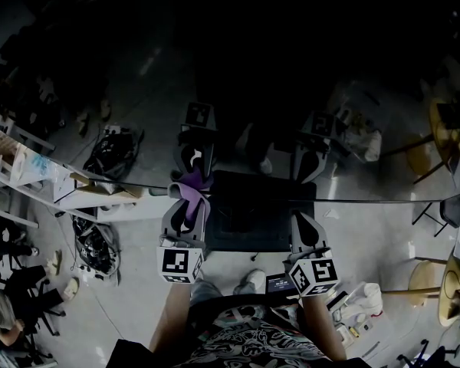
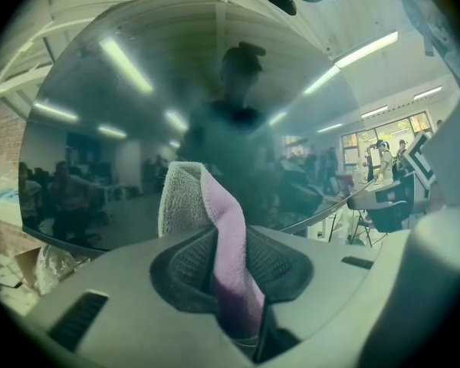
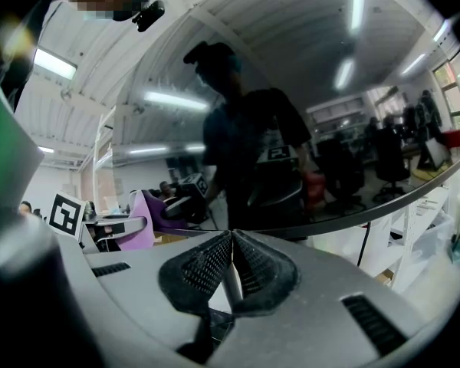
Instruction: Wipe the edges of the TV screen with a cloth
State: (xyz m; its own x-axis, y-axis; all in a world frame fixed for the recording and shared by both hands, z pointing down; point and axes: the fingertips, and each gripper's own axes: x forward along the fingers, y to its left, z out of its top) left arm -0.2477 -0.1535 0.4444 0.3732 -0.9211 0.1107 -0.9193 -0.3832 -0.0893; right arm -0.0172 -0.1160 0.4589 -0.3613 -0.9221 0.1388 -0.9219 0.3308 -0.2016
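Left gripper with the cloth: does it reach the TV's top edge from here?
Probably yes: the left gripper is shut on the cloth, whose tip looks right at the TV edge, with nothing between them.

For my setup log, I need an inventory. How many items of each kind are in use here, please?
Hand-held grippers: 2 (left hand-held gripper, right hand-held gripper)
Cloth: 1
TV screen: 1
Total: 4
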